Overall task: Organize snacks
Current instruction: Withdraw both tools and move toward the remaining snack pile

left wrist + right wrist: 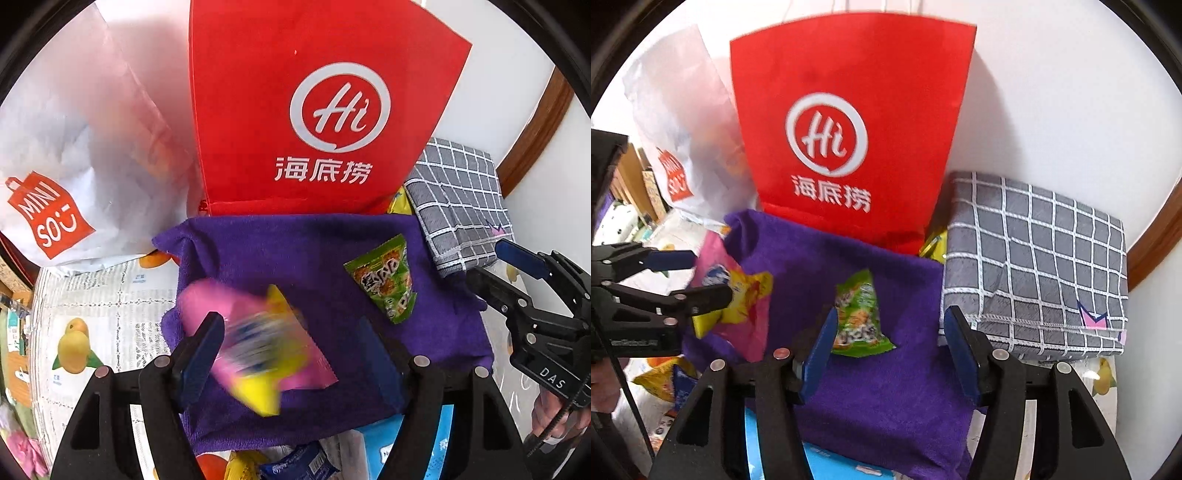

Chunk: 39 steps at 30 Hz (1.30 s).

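The left gripper [288, 354] points down at a purple terry cloth [295, 254] spread on the table. Its blue-padded jaws stand apart, and a pink and yellow plastic snack packet [266, 343], smeared by motion blur, sits between them; whether either pad touches it cannot be told. In the right wrist view the same packet [738, 295] lies at the cloth's left edge, at the tips of the left gripper [701, 275].

The right gripper [886, 347] is also spread, nothing pressed between its pads. A small green crinkled snack packet [858, 315] lies flat on the purple cloth [886, 387], just beside the gripper's left finger [818, 354] and slightly ahead of it.

Behind the cloth stands a red paper carrier bag [314, 110], with a white plastic bag [74, 147] to its left and a folded grey checked cloth [1034, 266] to its right.
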### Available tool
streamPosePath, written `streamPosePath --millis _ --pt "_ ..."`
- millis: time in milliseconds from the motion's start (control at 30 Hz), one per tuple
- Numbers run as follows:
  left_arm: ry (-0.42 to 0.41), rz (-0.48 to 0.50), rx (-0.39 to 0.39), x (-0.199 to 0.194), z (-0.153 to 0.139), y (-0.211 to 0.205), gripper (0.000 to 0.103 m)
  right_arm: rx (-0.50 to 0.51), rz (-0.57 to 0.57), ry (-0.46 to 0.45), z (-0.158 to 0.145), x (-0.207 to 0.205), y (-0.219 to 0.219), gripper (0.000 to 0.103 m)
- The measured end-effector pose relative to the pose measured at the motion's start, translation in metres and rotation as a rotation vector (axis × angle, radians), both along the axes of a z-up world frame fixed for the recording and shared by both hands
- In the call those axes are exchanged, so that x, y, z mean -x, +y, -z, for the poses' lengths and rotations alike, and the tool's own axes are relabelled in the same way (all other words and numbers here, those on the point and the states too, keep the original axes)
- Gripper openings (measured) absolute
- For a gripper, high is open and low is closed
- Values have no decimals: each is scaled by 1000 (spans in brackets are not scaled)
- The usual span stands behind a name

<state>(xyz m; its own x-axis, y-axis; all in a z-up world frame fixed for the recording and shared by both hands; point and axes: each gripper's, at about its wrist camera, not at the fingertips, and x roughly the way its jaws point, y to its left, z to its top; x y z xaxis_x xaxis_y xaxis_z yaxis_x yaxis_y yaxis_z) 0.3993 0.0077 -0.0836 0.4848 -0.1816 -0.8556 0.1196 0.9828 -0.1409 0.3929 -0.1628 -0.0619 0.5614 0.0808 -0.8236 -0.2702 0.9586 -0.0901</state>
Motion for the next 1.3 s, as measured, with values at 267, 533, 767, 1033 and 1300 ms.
streamPosePath --millis 267,533,767,1033,1300 --pt "-109 11 15 30 -36 6 74 -10 -34 -45 -21 18 9 62" --pt "-197 8 -43 85 -77 26 74 -6 23 -109 -47 56 7 70" --pt "-219 -6 0 129 -95 39 74 -85 110 -98 -67 105 -20 85" --pt "-285 16 1 185 -110 34 74 -22 141 -127 -73 172 -32 87" --pt "-294 10 24 224 -101 33 74 -102 187 -172 -76 218 -50 87"
